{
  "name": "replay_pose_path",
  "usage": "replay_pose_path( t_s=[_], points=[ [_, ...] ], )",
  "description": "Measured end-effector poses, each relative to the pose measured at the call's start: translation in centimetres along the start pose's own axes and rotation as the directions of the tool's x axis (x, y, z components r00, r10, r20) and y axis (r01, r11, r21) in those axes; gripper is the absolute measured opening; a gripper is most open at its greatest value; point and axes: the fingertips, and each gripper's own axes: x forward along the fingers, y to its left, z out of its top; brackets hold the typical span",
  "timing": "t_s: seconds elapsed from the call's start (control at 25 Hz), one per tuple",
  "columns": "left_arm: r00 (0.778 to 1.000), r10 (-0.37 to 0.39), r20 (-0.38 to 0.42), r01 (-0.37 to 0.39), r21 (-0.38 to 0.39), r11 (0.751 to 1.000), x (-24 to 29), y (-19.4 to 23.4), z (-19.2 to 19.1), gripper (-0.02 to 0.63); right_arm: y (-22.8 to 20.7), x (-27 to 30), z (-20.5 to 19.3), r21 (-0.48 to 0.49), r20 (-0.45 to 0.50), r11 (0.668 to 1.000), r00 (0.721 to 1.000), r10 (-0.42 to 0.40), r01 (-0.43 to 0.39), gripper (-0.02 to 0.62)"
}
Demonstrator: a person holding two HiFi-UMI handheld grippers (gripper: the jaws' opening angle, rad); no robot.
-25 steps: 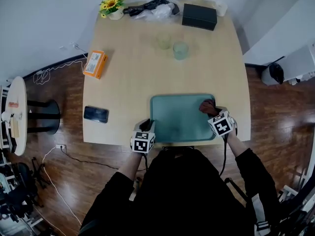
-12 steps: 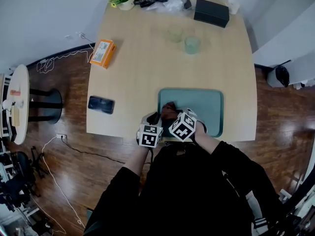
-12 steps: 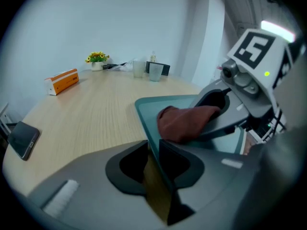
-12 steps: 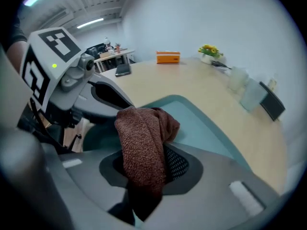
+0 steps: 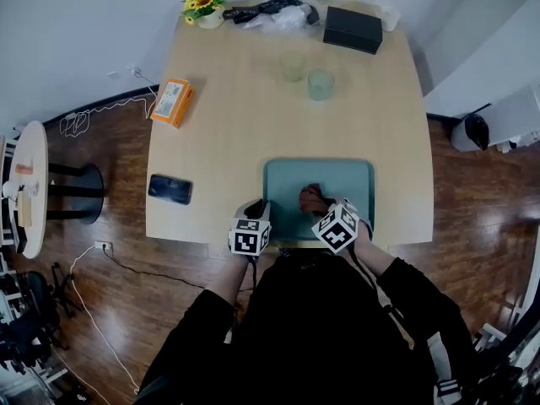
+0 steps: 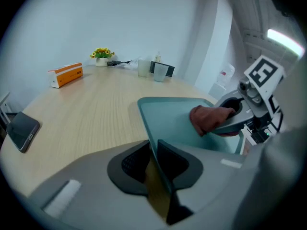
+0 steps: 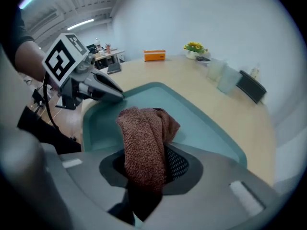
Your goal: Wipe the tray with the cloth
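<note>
A teal tray [image 5: 348,178] lies at the table's near edge. My left gripper [image 5: 259,207] sits at its near left corner; in the left gripper view the tray's rim [image 6: 152,139] runs between the jaws, which have just been closing on it and now clamp it. My right gripper [image 5: 315,204] points steeply down over the tray's left half, shut on a bunched reddish-brown cloth [image 5: 311,197]. The cloth [image 7: 144,135] hangs out between its jaws onto the tray floor [image 7: 196,126]. From the left gripper view the cloth [image 6: 208,120] rests on the tray.
On the wooden table [image 5: 245,133] lie a black phone [image 5: 170,189] at the left and an orange box [image 5: 171,102] farther back. Two glasses [image 5: 321,83] stand beyond the tray. A black box [image 5: 353,29], bags [image 5: 270,13] and yellow flowers [image 5: 205,5] line the far edge.
The right gripper carried the cloth from the tray's right edge across to its left side, then back a little toward the middle. The left gripper stayed at the tray's corner.
</note>
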Motion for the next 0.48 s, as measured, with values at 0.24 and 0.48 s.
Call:
replay_pose_path(
  t_s=[0.24, 0.48],
  points=[
    [1.000, 0.003, -0.003, -0.003, 0.012, 1.000, -0.1, 0.1, 0.1, 0.044, -8.2, -6.0, -11.9, 0.231, -0.074, 0.959, 0.986, -0.151, 0.165, 0.110],
    [1.000, 0.003, -0.003, -0.003, 0.014, 1.000, 0.1, -0.4, 0.1, 0.041, -6.5, -5.0, -9.8, 0.204, -0.047, 0.971, 0.991, -0.122, 0.129, 0.110]
  ],
)
